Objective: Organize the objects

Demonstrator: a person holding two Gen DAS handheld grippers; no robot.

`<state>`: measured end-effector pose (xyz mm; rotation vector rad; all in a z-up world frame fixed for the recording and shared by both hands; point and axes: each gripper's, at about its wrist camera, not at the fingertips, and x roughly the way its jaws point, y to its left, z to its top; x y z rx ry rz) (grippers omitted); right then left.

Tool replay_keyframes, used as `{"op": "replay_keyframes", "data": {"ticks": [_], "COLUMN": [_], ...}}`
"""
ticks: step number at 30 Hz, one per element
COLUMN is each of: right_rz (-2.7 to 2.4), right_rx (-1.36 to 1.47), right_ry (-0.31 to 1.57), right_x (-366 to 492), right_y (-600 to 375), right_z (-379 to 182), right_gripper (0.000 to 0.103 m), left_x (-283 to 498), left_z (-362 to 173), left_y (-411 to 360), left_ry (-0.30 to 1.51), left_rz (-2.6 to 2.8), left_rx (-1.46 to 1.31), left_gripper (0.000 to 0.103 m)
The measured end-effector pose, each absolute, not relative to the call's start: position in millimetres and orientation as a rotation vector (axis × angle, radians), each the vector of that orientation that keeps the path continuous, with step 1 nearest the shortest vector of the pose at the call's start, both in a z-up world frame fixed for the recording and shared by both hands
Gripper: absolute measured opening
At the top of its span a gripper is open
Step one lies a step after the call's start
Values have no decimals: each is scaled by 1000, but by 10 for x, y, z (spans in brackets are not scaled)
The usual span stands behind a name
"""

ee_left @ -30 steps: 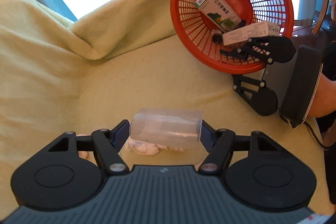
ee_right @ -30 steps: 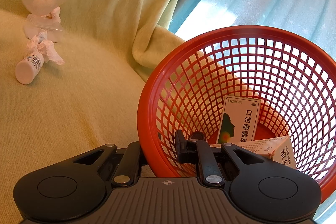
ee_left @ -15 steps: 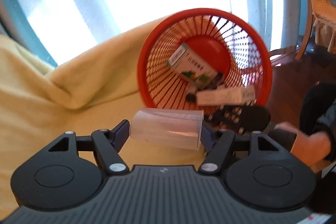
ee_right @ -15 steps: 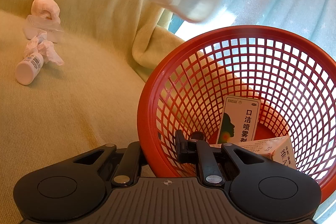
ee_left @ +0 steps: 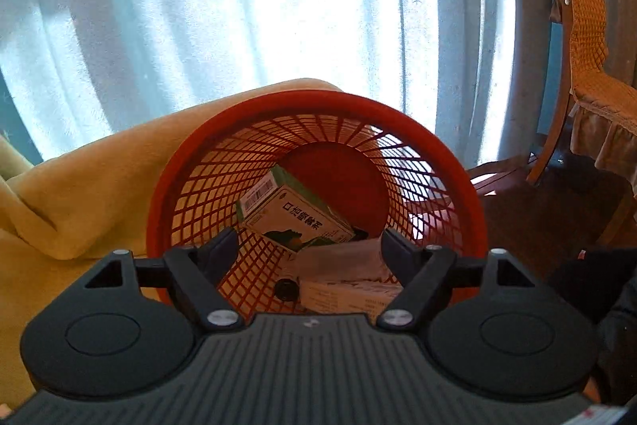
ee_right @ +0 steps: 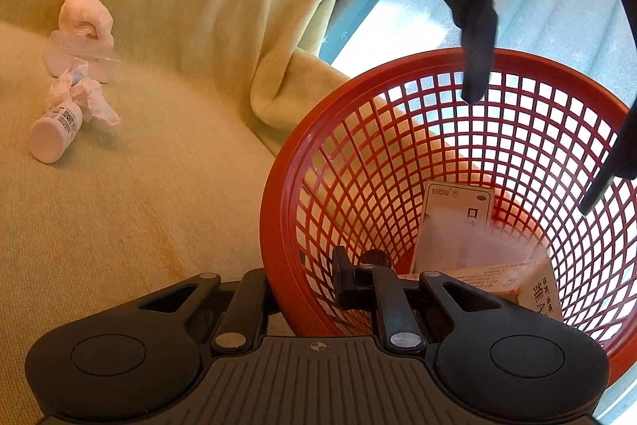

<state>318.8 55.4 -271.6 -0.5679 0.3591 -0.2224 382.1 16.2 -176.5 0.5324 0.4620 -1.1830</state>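
Observation:
The red mesh basket [ee_left: 187, 162] lies tipped toward me on the yellow-covered sofa. My right gripper [ee_right: 304, 285] is shut on the basket's near rim [ee_right: 278, 186]. Above the basket mouth, my left gripper [ee_left: 310, 241] has its jaws opening and nothing pressed between the pads; it also hangs at the top of the right wrist view as the left gripper [ee_right: 537, 146]. A clear plastic cup [ee_right: 477, 237], blurred, is loose inside the basket, over a green-and-white box [ee_left: 294, 222] and a beige box [ee_right: 525, 285]. A small dark bottle [ee_left: 286, 289] lies in there too.
On the sofa seat to the left lie a white pill bottle [ee_right: 53, 134], crumpled tissue [ee_right: 85, 98] and a clear lidded container [ee_right: 79, 60] with a pink wad on top. A chair [ee_left: 585, 46] with an orange cover stands at the right, before a bright curtain [ee_left: 278, 6].
My left gripper carried the clear cup from the sofa seat over to the basket mouth and let it go; the cup now lies inside. The right gripper and basket stayed put.

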Motion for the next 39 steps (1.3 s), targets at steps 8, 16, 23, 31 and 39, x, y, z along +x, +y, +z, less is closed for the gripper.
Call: {"op": "replay_keyframes", "data": {"ticks": [8,16,23,31,39], "right_rz": [-223,-223,-223,-223,-223], "right_rx": [-562,-563,-564,-566,-566], "right_ry": [358,359,359,360,359], "right_x": [3196,3199,3200,3194,3192], "right_y": [538,539,540,539,538], "right_z": [-2716,-2717,-2717,-2724,-2724], "right_gripper": [11,11,11,11,11], "left_x": [4010,4098,4097,3911,4046], "left_z": [-1651,-1698,-2035,-2429,-2674], "left_y": [929,1873,2454,2496,2097], "left_ry": [521,593,696,782,786], "left_rz": [-943,-698,-574,-604,-574], "left_rx": [491,487,496,459,402], "left_gripper": [76,76,76,76,76]}}
